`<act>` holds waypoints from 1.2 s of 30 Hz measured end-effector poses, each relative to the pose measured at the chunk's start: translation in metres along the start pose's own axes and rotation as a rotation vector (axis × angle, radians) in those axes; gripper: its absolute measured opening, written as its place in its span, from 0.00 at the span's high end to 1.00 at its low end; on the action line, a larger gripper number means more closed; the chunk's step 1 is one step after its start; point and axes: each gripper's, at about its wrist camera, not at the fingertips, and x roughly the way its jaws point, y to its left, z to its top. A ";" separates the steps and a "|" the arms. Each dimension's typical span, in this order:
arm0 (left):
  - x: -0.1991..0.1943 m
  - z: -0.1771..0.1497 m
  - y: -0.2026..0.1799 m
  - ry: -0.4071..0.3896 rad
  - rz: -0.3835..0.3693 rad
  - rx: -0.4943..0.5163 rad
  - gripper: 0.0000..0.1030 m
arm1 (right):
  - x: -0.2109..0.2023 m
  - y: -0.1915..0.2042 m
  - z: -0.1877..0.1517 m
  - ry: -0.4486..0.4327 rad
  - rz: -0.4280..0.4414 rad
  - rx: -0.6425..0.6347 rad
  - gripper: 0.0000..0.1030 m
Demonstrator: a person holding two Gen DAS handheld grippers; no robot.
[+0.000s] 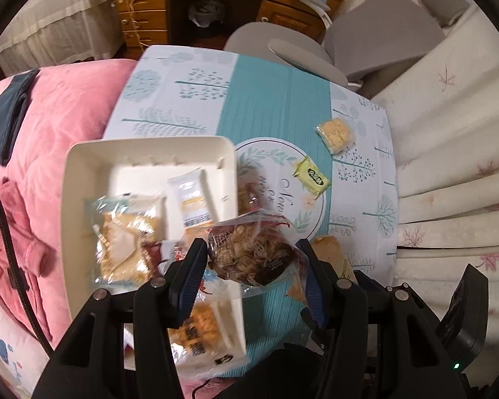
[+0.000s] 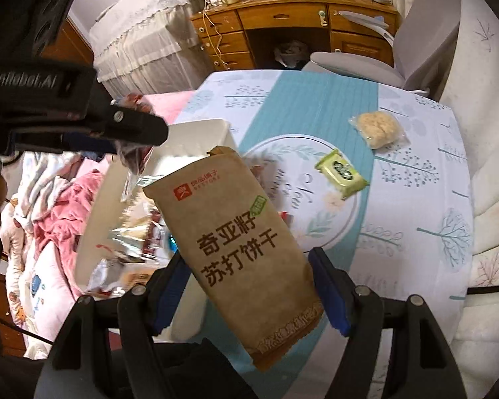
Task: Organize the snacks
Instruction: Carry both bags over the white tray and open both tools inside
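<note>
Now, cracker packet (image 2: 246,249) between right tool (image 2: 246,282) pads

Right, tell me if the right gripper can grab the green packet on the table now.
Probably not yet: the right gripper is shut on the brown cracker packet. The green packet lies uncovered on the tablecloth.

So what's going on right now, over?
Left hand-held gripper holds clear-wrapped pastry; right holds brown cracker pack. White tray below. Nothing blocking.
</note>
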 end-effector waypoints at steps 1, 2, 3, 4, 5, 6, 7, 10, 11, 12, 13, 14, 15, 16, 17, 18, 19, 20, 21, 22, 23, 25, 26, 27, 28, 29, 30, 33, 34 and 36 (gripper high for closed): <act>-0.005 -0.005 0.006 -0.007 0.001 -0.007 0.48 | -0.002 0.006 -0.001 -0.005 0.006 -0.002 0.30; -0.008 -0.008 0.010 -0.011 0.003 -0.010 0.48 | -0.003 0.009 -0.001 -0.008 0.011 -0.003 0.30; -0.012 -0.014 0.016 -0.015 0.007 -0.013 0.48 | -0.005 0.015 -0.002 -0.011 0.017 -0.006 0.30; -0.015 -0.017 0.020 -0.017 0.008 -0.015 0.48 | -0.006 0.019 -0.003 -0.014 0.023 -0.007 0.30; -0.018 -0.021 0.025 -0.019 0.008 -0.018 0.48 | -0.007 0.026 -0.003 -0.017 0.033 -0.008 0.30; -0.021 -0.026 0.030 -0.022 0.009 -0.021 0.48 | -0.008 0.030 -0.004 -0.019 0.039 -0.008 0.30; -0.025 -0.030 0.035 -0.026 0.008 -0.022 0.48 | -0.009 0.035 -0.005 -0.021 0.045 -0.009 0.30; -0.031 -0.042 0.049 -0.032 0.002 -0.027 0.48 | -0.009 0.049 -0.007 -0.026 0.064 0.001 0.30; -0.034 -0.046 0.054 -0.035 0.001 -0.029 0.48 | -0.009 0.053 -0.009 -0.028 0.070 0.010 0.30; -0.036 -0.050 0.060 -0.038 0.001 -0.030 0.48 | -0.009 0.056 -0.010 -0.030 0.074 0.016 0.30; -0.038 -0.053 0.065 -0.044 0.001 -0.032 0.48 | -0.009 0.059 -0.010 -0.031 0.076 0.023 0.30; -0.042 -0.056 0.071 -0.052 -0.002 -0.034 0.48 | -0.008 0.064 -0.012 -0.035 0.081 0.033 0.30; -0.045 -0.059 0.076 -0.060 -0.006 -0.036 0.48 | -0.008 0.067 -0.013 -0.038 0.083 0.040 0.30; -0.047 -0.061 0.081 -0.067 -0.010 -0.040 0.48 | -0.007 0.071 -0.014 -0.040 0.086 0.049 0.30; -0.049 -0.064 0.088 -0.076 -0.014 -0.044 0.48 | -0.006 0.074 -0.015 -0.042 0.087 0.055 0.30; -0.052 -0.066 0.095 -0.084 -0.015 -0.046 0.48 | -0.006 0.078 -0.016 -0.044 0.088 0.060 0.30; -0.054 -0.069 0.101 -0.091 -0.017 -0.048 0.48 | -0.005 0.081 -0.017 -0.046 0.089 0.065 0.30; -0.056 -0.070 0.106 -0.096 -0.018 -0.049 0.47 | -0.004 0.086 -0.018 -0.052 0.090 0.072 0.30; -0.057 -0.072 0.112 -0.099 -0.022 -0.051 0.47 | -0.003 0.089 -0.019 -0.055 0.090 0.076 0.30; -0.057 -0.073 0.117 -0.101 -0.025 -0.052 0.47 | -0.003 0.093 -0.019 -0.057 0.090 0.080 0.30; -0.058 -0.074 0.122 -0.101 -0.028 -0.052 0.47 | -0.002 0.098 -0.020 -0.062 0.089 0.086 0.30; -0.058 -0.076 0.129 -0.098 -0.030 -0.046 0.47 | 0.001 0.106 -0.022 -0.069 0.087 0.097 0.30; -0.058 -0.076 0.132 -0.098 -0.031 -0.041 0.47 | 0.002 0.109 -0.023 -0.072 0.086 0.102 0.29; -0.058 -0.077 0.135 -0.098 -0.033 -0.036 0.47 | 0.003 0.111 -0.024 -0.074 0.085 0.108 0.29; -0.059 -0.077 0.137 -0.099 -0.036 -0.036 0.47 | 0.004 0.114 -0.024 -0.077 0.084 0.115 0.29; -0.060 -0.077 0.141 -0.104 -0.041 -0.034 0.45 | 0.005 0.116 -0.024 -0.080 0.081 0.124 0.29; -0.061 -0.076 0.144 -0.108 -0.044 -0.032 0.37 | 0.006 0.118 -0.024 -0.082 0.078 0.133 0.29; -0.065 -0.074 0.151 -0.127 -0.057 -0.029 0.18 | 0.010 0.121 -0.023 -0.086 0.081 0.163 0.29; -0.066 -0.073 0.153 -0.132 -0.061 -0.028 0.18 | 0.012 0.122 -0.023 -0.081 0.080 0.170 0.28; -0.067 -0.070 0.155 -0.135 -0.065 -0.023 0.16 | 0.015 0.123 -0.024 -0.072 0.069 0.178 0.22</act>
